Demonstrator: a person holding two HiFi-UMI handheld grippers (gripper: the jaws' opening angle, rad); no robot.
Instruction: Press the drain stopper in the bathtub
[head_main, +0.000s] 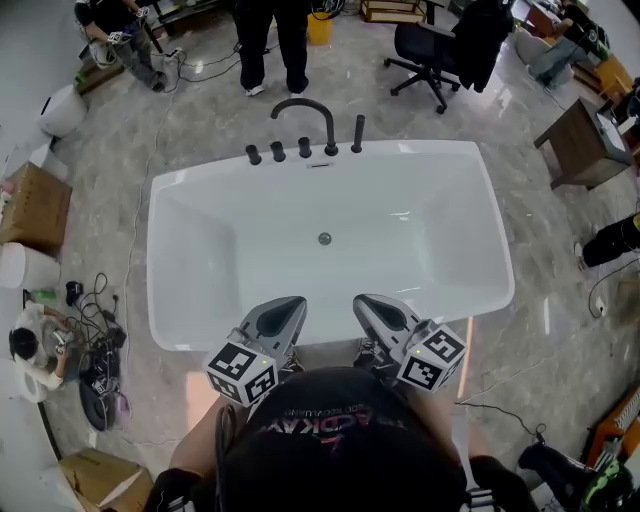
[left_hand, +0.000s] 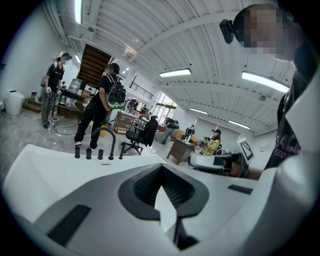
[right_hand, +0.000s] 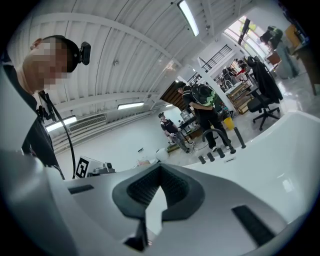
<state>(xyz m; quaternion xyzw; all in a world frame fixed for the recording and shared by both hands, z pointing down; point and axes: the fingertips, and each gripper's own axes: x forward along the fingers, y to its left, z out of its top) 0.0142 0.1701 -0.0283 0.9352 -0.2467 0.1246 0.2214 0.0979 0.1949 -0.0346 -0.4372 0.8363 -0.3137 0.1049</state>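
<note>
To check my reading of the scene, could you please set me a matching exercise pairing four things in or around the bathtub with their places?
Things:
1. drain stopper
2. faucet
3. office chair
4. cardboard box

Places:
a. on the bathtub's far rim
b. on the floor, left of the bathtub
c. middle of the bathtub's bottom
d. on the floor beyond the bathtub, to the right

Pairs: 1-c, 2-a, 3-d, 4-b

The small round grey drain stopper (head_main: 324, 238) in the white bathtub (head_main: 400, 151) is too small to tell whether raised or pressed.
</note>
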